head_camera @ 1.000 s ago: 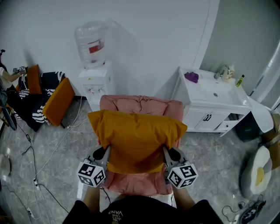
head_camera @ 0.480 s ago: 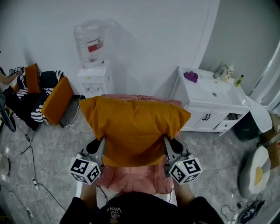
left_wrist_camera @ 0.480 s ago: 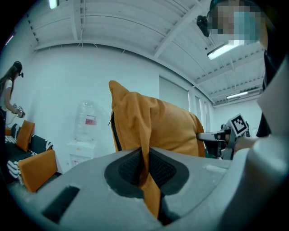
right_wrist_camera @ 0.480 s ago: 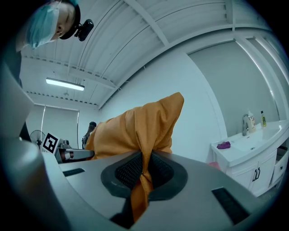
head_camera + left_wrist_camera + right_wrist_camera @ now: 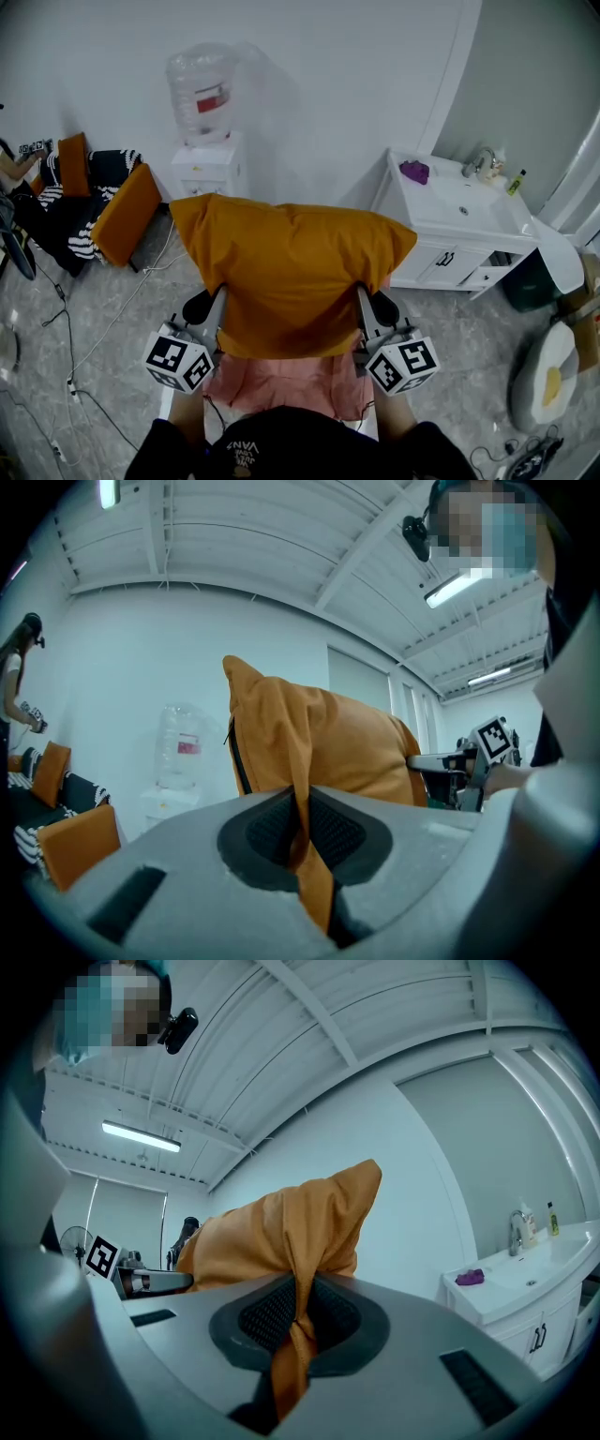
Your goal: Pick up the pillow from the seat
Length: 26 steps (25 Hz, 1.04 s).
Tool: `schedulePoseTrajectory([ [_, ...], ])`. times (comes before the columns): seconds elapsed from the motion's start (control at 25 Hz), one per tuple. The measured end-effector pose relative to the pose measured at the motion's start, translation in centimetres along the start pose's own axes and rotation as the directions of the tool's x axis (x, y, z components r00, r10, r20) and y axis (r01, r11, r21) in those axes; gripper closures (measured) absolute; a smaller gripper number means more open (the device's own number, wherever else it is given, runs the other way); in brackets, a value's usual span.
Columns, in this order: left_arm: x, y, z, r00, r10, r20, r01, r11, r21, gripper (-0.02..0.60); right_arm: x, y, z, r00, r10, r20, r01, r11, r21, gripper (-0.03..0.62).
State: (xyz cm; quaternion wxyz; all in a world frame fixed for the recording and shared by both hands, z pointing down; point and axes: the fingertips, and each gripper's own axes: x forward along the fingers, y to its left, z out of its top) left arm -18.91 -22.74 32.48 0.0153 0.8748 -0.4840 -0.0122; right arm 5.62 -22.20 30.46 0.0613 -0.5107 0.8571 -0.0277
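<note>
1. A white water dispenser point(image 5: 208, 171) with a clear bottle point(image 5: 201, 89) on top stands against the wall point(image 5: 328, 75), behind the pillow point(image 5: 291, 272). To its left, an orange cushion point(image 5: 127, 216) leans beside striped black-and-white fabric point(image 5: 75, 239).
2. To the right is a white washbasin cabinet point(image 5: 450, 246) with a tap point(image 5: 478, 159) and a purple cloth point(image 5: 412, 172) on its top. An egg-shaped cushion point(image 5: 551, 375) lies on the floor near the right edge.
3. From the head view the pillow covers most of the pink seat point(image 5: 281, 386) – only the seat's front part shows below the pillow's lower edge.
4. The floor point(image 5: 103, 319) is grey marbled tile, and thin cables point(image 5: 70, 375) trail across it on the left. The walls are plain white, and the gripper views show a ribbed white ceiling with strip lights.
5. The pillow is orange and hangs spread wide in front of the person, over the seat, stretched between the two grippers.
6. The left gripper point(image 5: 302, 832) has its jaws clamped on a fold of the orange cover at the pillow's left edge. The cloth is pinched between the ribbed pads, and the bulk of the pillow rises beyond them.
7. The right gripper point(image 5: 298, 1321) grips in the same way at the pillow's right edge – its jaws are nearly together with a bunched fold of cover between them.
</note>
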Motion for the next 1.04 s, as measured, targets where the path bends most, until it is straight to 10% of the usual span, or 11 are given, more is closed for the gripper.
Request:
schedulePoseTrajectory([
  [1.04, -0.8, 1.7, 0.7, 1.000, 0.015, 0.022, -0.015, 1.000, -0.010, 0.554, 1.4, 1.5, 1.0, 1.000, 0.008, 0.003, -0.008, 0.999, -0.033, 0.563],
])
